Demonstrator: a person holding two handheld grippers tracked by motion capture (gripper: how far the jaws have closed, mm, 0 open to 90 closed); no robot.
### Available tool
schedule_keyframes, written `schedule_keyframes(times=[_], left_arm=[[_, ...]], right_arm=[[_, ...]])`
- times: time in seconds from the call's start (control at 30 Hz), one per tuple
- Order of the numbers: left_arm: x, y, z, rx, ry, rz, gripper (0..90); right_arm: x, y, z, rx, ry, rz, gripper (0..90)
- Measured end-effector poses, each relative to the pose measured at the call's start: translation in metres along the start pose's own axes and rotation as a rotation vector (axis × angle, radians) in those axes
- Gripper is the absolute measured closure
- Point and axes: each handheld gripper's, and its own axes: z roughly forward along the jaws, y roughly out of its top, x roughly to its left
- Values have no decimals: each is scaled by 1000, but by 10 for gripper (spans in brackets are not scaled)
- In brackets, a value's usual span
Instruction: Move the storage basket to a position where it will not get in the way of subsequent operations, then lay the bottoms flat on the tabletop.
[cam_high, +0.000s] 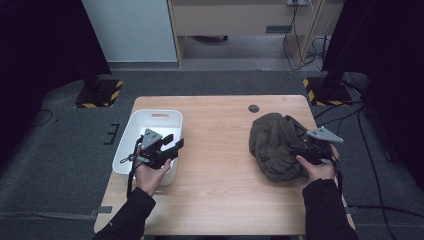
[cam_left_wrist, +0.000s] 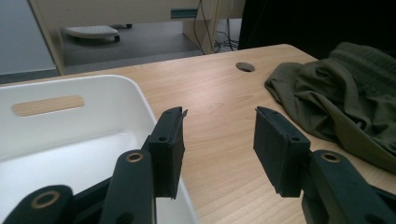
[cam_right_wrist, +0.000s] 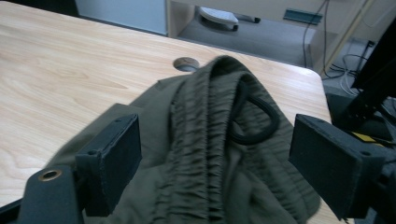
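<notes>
The left gripper (cam_high: 176, 143) is hovering over the bin's (cam_high: 150, 117) right rim, the bin lying to its left. The garment (cam_high: 274, 145) is lying right of it, directly before the right gripper (cam_high: 296, 149), all resting on the table (cam_high: 215, 165).

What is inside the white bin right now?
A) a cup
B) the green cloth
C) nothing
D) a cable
C: the bin shows a bare white floor in the left gripper view, and the cloth lies bunched on the table at the far right, by the right tool.
</notes>
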Motion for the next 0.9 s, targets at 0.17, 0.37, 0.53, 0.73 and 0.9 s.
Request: schedule_keyframes(times=[0.17, 0.37, 0.53, 0.73, 0.9], left_arm=[[-15, -1, 6, 6, -37, 24, 496], [-26, -4, 11, 18, -64, 50, 488], [-29, -7, 15, 29, -68, 49, 487], [-32, -11, 20, 43, -79, 52, 488], [-35, -13, 22, 51, -84, 55, 490]], right_arm=[[-8, -5, 4, 22, -12, 21, 167], [-5, -13, 19, 96, 24, 18, 216], [3, -17, 27, 134, 51, -19, 368], [7, -19, 28, 134, 67, -45, 598], [9, -17, 27, 126, 103, -47, 701]])
